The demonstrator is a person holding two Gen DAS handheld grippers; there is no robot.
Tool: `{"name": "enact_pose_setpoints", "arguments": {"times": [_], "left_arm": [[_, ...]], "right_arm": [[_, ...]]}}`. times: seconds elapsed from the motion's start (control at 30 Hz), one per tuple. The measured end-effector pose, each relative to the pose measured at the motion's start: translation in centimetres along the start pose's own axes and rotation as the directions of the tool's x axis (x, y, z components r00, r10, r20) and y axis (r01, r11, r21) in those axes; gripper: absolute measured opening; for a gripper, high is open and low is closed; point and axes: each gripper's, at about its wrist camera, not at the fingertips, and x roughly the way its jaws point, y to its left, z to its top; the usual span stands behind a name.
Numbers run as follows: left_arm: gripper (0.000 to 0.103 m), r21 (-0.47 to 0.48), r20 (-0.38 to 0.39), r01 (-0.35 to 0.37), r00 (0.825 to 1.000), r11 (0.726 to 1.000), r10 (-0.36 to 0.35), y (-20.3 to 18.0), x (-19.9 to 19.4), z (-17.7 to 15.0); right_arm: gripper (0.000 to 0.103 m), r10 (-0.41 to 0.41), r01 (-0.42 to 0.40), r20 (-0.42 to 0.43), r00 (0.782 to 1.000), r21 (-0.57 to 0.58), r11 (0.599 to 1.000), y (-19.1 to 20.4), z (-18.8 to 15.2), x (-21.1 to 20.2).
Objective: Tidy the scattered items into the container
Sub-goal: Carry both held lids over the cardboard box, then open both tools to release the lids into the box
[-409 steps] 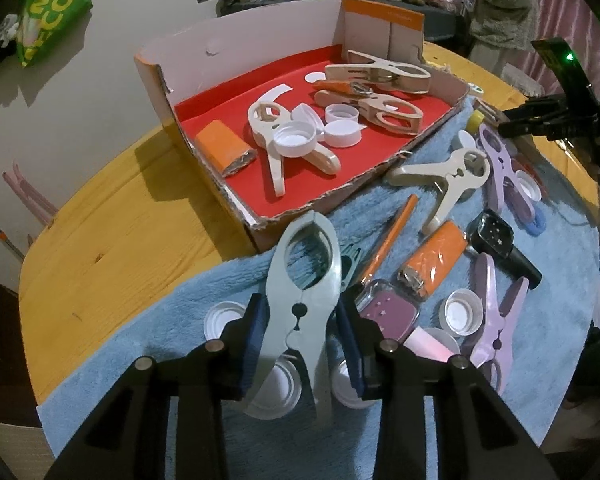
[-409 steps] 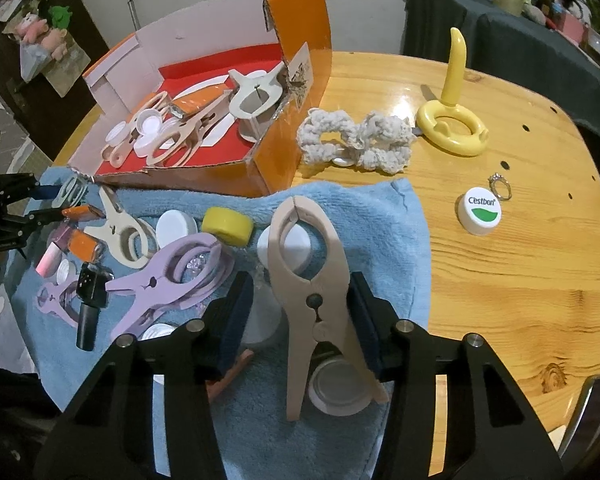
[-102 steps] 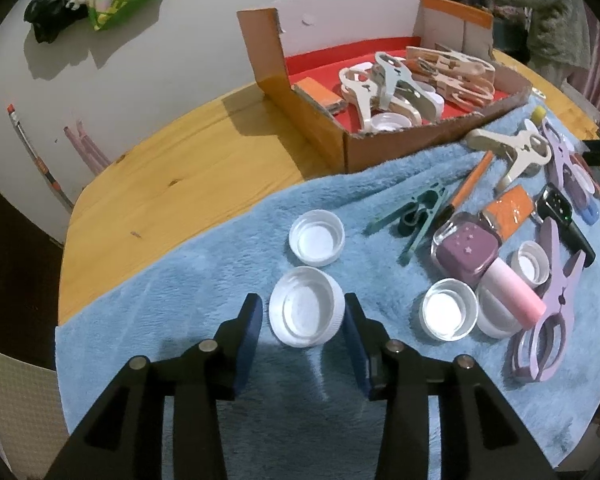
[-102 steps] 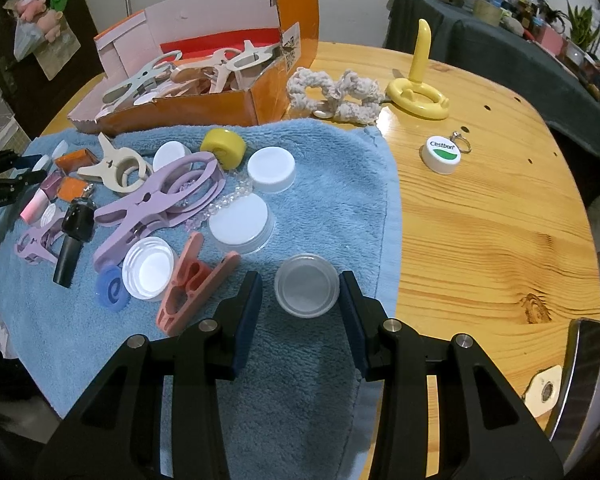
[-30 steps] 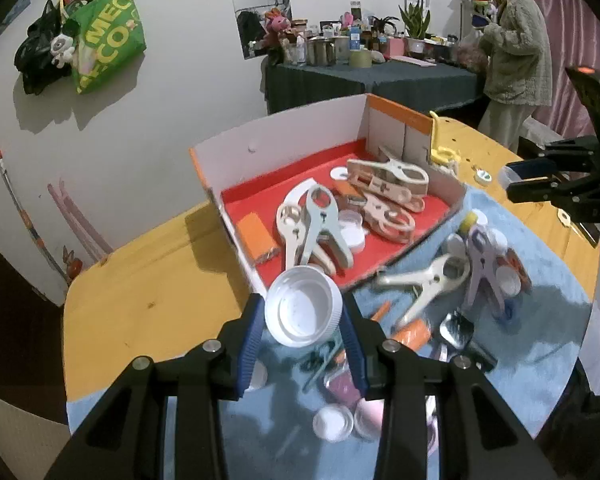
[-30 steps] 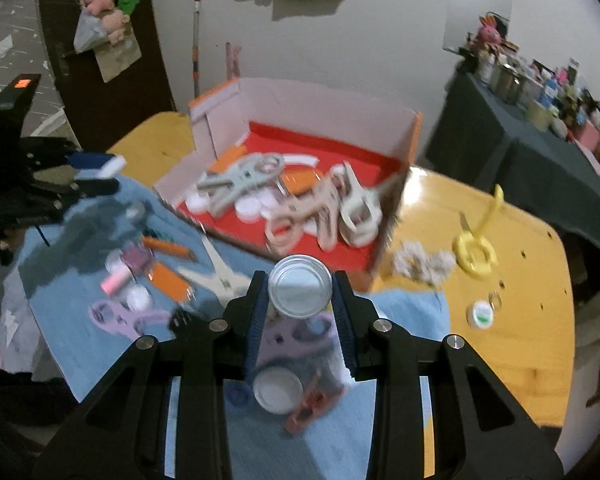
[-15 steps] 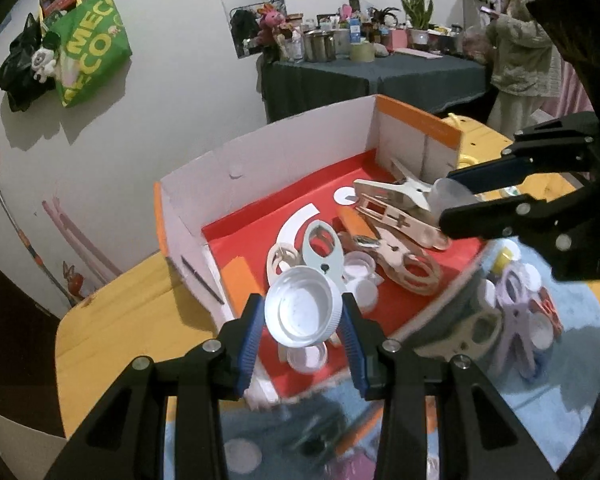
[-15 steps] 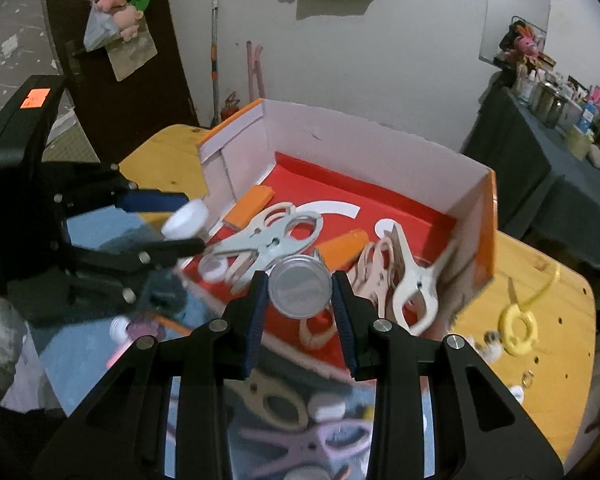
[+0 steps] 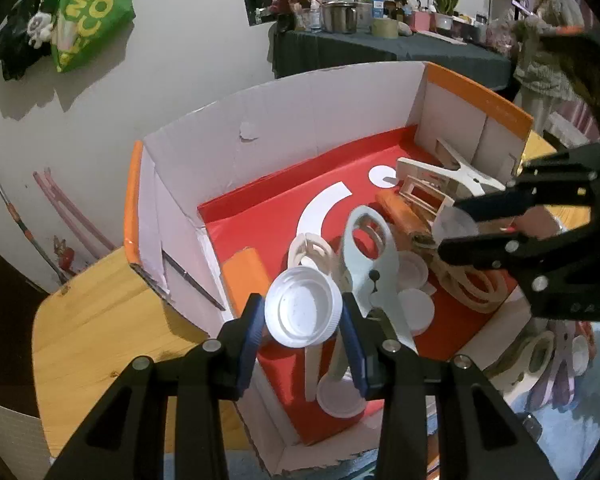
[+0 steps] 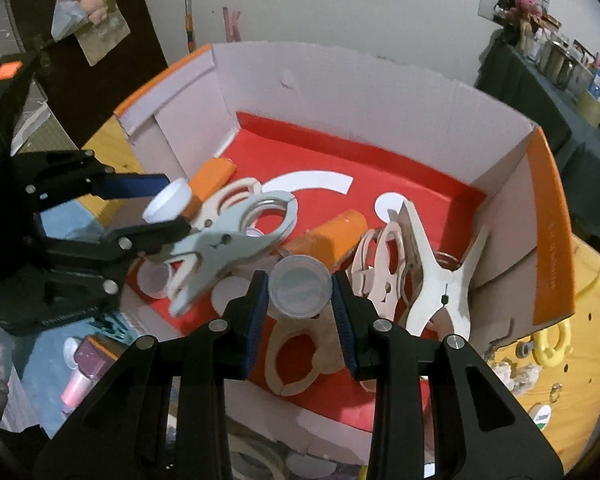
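My left gripper (image 9: 303,314) is closed on a white cap (image 9: 303,307), its open side facing the camera. My right gripper (image 10: 300,292) is closed on a clear lid (image 10: 300,286). Both are held in the air above the red floor of the cardboard box (image 10: 364,92). Just behind the white cap a grey clip (image 9: 370,264) lies in the box, and cream clips (image 10: 428,264) lie right of the clear lid.

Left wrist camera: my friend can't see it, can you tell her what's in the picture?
The left gripper holds a white bottle cap above a red-floored cardboard box with clips and caps inside. The right gripper holds a clear cap nearby.
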Motion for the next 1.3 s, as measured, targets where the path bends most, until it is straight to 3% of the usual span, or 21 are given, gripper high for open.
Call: {"name": "enact_pose_setpoints", "arguments": {"times": [0.8,1.03,1.3], "left_arm": [[0.041,-0.004,-0.032,-0.021,0.999,1.0,0.021,0.3,1.2,-0.1],[0.051,-0.004,-0.027,-0.027,0.999,1.0,0.027,0.4,1.1,-0.1],[0.051,-0.004,-0.026,-0.029,0.999,1.0,0.029,0.4,1.0,-0.2]], "right_arm": [[0.031,-0.007,0.007,-0.026,1.0,0.011,1.0,-0.1,-0.4,1.2],[0.031,-0.011,0.012,-0.024,1.0,0.016,1.0,0.1,-0.5,1.1],[0.038,-0.016,0.016,-0.019,1.0,0.012,1.0,0.3,-0.6,0.8]]}}
